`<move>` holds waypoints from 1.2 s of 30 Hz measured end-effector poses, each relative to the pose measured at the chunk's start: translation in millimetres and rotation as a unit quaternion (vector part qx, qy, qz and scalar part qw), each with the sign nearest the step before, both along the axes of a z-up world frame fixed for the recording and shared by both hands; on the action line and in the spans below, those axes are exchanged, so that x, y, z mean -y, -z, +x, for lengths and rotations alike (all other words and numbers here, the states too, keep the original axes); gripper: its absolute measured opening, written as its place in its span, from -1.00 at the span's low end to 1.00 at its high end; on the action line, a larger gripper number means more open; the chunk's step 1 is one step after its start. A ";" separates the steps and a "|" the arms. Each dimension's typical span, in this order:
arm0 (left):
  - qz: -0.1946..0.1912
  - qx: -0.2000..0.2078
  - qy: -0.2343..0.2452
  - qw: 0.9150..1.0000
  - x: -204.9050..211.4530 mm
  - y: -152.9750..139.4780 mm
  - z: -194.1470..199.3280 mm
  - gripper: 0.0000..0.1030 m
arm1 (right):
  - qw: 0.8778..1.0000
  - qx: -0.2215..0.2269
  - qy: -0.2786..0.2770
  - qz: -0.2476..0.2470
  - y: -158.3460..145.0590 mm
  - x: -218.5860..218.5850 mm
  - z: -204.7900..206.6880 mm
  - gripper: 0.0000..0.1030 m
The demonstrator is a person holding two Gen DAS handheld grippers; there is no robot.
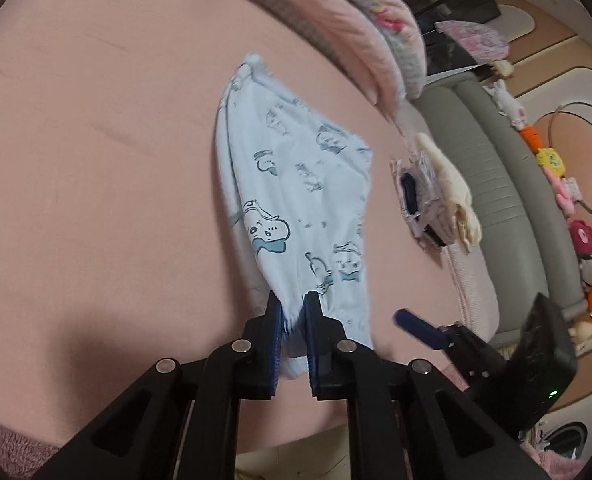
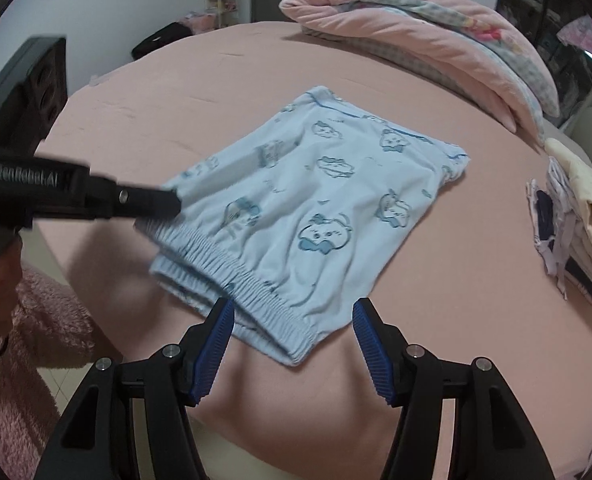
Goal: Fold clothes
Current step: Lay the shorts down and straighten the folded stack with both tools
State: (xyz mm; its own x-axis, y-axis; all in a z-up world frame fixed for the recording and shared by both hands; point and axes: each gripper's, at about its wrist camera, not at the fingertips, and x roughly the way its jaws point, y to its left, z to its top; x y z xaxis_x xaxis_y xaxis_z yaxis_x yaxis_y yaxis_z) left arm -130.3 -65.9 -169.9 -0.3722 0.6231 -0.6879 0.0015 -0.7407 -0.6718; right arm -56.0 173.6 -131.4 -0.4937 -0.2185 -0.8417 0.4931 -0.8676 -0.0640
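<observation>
The blue shorts point(image 2: 320, 200) lie on the pink bed point(image 2: 436, 340), already doubled over into a flat packet, the elastic waistband point(image 2: 231, 280) at the near edge and the hems pointing away toward the pink quilt point(image 2: 416, 40). Their long axis runs from the waistband out to the far hems, a little slantwise to the bed's edge.

The left gripper point(image 1: 293, 312) has its jaws clenched on the waistband's left corner; in the left wrist view the cloth is pinched between the blue pads and streams straight away from them. From the right wrist view the same tool comes in from the left side and bites the cloth at that corner.

The right gripper point(image 2: 291, 320) stands with its jaws spread wide, holding nothing. The waistband's right corner sits just ahead of them, between the two fingers and slightly toward the left one, near but not yet between the pads as far as I can judge.

So the matter turns on that right corner: it lies dead ahead of the spread jaws, and the right hand is the nearer one to it. With both corners held, the waistband could be carried along the long axis toward the hems.

A stack of folded clothes point(image 2: 576, 220) sits well apart at the bed's right side.
</observation>
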 end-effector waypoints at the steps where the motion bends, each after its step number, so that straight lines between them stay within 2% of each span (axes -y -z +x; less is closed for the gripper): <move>1: 0.003 -0.002 0.002 1.000 -0.9 -0.2 -1.6 -0.83 | 1.000 -0.002 -0.005 0.004 0.2 3.1 0.4 0.19; 3: 0.010 -0.006 0.005 1.000 -2.8 -0.6 -4.8 -0.83 | 1.000 -0.006 -0.007 0.017 2.8 12.5 -3.8 0.19; 9: 0.039 -0.018 0.012 0.999 -7.6 -2.6 -14.1 -0.83 | 0.999 0.032 -0.003 0.036 24.8 22.8 -23.3 0.19; 13: 0.116 -0.033 -0.003 0.993 -3.8 -9.1 -17.2 -0.86 | 0.999 0.009 0.002 0.050 29.5 28.5 -21.8 0.19; 15: 0.153 -0.041 -0.010 0.987 -0.9 -13.2 -17.9 -0.86 | 0.999 0.002 0.004 0.043 28.1 27.6 -19.9 0.19; 18: 0.198 -0.053 -0.019 0.979 7.6 -20.6 -14.8 -0.86 | 0.999 -0.015 0.015 0.047 30.1 28.5 -22.1 0.19; 20: 0.217 -0.045 -0.024 0.975 10.7 -17.9 -11.5 -0.86 | 0.997 -0.027 0.043 0.059 37.4 20.2 -29.0 0.16; 22: 0.209 -0.038 -0.027 0.977 11.3 -14.9 -6.4 -0.86 | 0.996 -0.022 0.074 0.039 35.0 0.8 -32.1 -0.50; 25: 0.193 -0.012 -0.019 0.981 10.0 -1.1 -2.1 -0.86 | 0.995 -0.029 0.099 0.015 20.3 -27.2 -26.5 -0.74; 28: 0.164 0.004 -0.001 0.986 4.2 6.7 0.6 -0.86 | 0.994 -0.039 0.101 0.009 7.5 -36.9 -14.9 -0.78; 31: 0.136 0.026 0.015 0.990 -7.3 16.5 6.1 -0.86 | 0.995 -0.017 0.102 0.018 14.9 -37.9 -8.9 -0.78; 33: 0.093 0.053 0.033 0.994 -21.1 28.8 8.7 -0.83 | 0.994 0.006 0.111 0.007 18.2 -46.7 -8.5 -0.73; 35: 0.064 0.063 0.032 0.995 -26.1 35.9 12.0 -0.77 | 0.992 0.029 0.120 -0.005 21.5 -55.4 -8.0 -0.40; 36: 0.062 0.065 0.022 0.996 -23.9 35.7 14.7 -0.76 | 0.991 0.040 0.125 -0.010 23.2 -59.8 -7.8 -0.08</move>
State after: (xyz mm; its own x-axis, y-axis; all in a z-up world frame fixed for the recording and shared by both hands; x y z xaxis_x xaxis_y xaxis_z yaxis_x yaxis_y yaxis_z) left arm -115.6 -42.0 -205.7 -0.2552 0.7201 -0.6453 0.0647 -0.6532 -0.7544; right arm -63.8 233.4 -154.6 -0.4655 -0.1156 -0.8774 0.2660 -0.9639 -0.0142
